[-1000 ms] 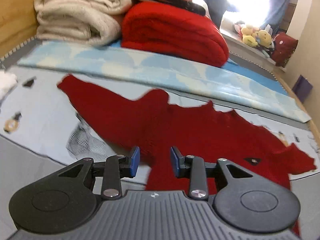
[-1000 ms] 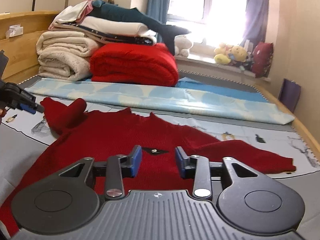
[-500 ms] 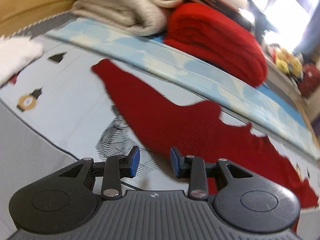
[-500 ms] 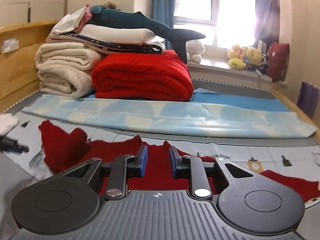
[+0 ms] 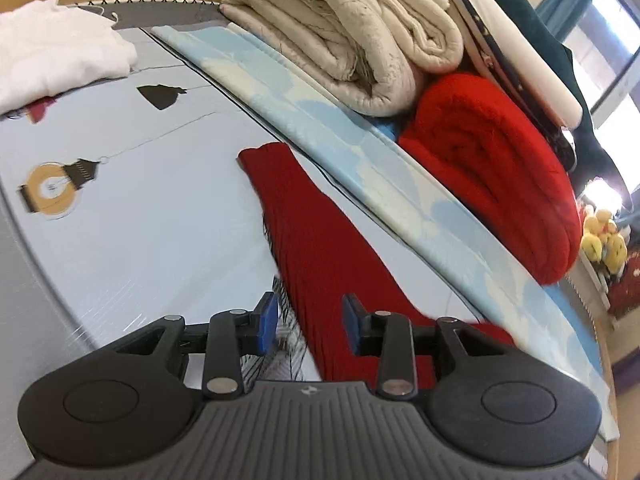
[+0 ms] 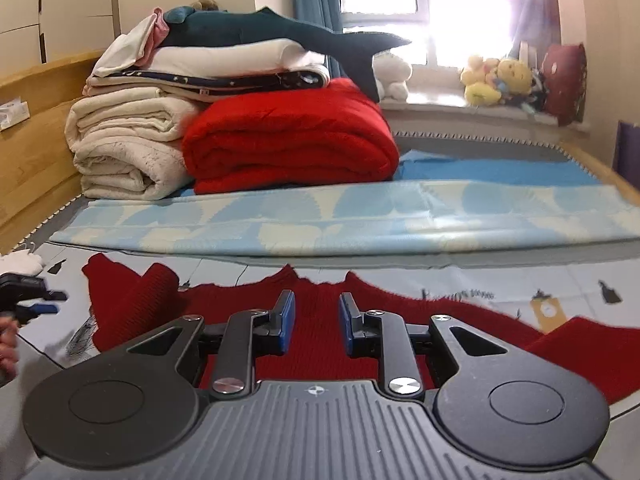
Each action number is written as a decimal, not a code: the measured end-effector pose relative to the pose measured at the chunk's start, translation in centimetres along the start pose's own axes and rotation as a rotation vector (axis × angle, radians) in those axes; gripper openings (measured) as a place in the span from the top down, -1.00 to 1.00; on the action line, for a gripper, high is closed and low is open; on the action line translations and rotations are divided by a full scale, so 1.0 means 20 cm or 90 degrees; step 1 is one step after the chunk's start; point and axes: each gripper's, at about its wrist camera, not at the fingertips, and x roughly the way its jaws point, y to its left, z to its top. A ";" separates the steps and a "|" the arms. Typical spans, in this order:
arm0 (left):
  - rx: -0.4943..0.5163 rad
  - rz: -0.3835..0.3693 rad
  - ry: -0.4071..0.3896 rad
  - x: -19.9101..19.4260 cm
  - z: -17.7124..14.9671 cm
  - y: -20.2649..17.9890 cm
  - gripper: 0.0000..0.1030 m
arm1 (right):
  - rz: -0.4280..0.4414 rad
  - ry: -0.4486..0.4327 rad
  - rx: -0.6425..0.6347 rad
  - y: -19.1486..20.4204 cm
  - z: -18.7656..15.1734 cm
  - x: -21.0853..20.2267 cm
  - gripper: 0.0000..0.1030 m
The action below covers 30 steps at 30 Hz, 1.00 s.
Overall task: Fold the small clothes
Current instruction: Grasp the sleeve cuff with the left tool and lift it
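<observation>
Because the sleeve [image 5: 320, 264] runs straight out ahead of the left claw [image 5: 308, 326], the next grasp turns on that line. Left claw: jaws part-open, nothing pinched, having just widened a little; sleeve's near stretch lies below and between the pads, slightly toward the right pad. Long axis: from the claw away and to the left, cuff at the far end, flat on the sheet [image 5: 132, 216]. Right claw [image 6: 314, 326]: jaws narrow, gap clear, nothing held, having closed in the last second; sweater [image 6: 316, 312] body directly ahead and under it, collar just beyond the tips. Left claw is nearer this sleeve; the other sleeve lies off to the right claw's right.

Count: 1 sweater, 2 sleeves, 2 claws.
</observation>
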 end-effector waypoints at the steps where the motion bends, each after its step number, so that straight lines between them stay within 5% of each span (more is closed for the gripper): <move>1: -0.004 0.001 -0.001 0.04 0.00 0.00 0.22 | 0.000 0.003 0.002 0.00 0.00 0.01 0.51; 5: -0.043 0.006 0.002 0.21 0.01 0.05 0.21 | -0.008 0.005 0.002 -0.02 -0.01 0.02 0.51; 8: -0.086 -0.003 0.002 0.32 0.04 0.09 -0.16 | -0.005 0.008 0.001 -0.03 -0.01 0.03 0.51; 12: -0.020 0.011 -0.010 0.40 0.05 0.02 -0.22 | -0.010 0.016 -0.014 -0.02 -0.03 0.08 0.51; 14: 0.021 0.032 -0.012 0.42 0.05 -0.03 -0.12 | -0.013 0.028 -0.013 -0.03 -0.05 0.10 0.51; 15: 0.038 0.036 -0.007 0.43 0.05 -0.04 0.42 | -0.014 0.035 -0.011 -0.03 -0.05 0.11 0.51; 16: 0.045 0.035 0.006 0.44 0.04 -0.05 0.63 | -0.014 0.039 -0.009 -0.03 -0.06 0.12 0.51; 19: 0.053 0.035 -0.001 0.41 0.05 -0.04 0.68 | -0.017 0.035 -0.011 -0.03 -0.06 0.12 0.51; 23: 0.044 0.094 -0.047 0.29 0.06 0.03 0.70 | -0.020 0.029 -0.015 -0.02 -0.06 0.12 0.51; 30: -0.165 0.208 -0.038 -0.04 0.02 0.39 0.69 | -0.018 0.018 -0.020 -0.01 -0.05 0.11 0.51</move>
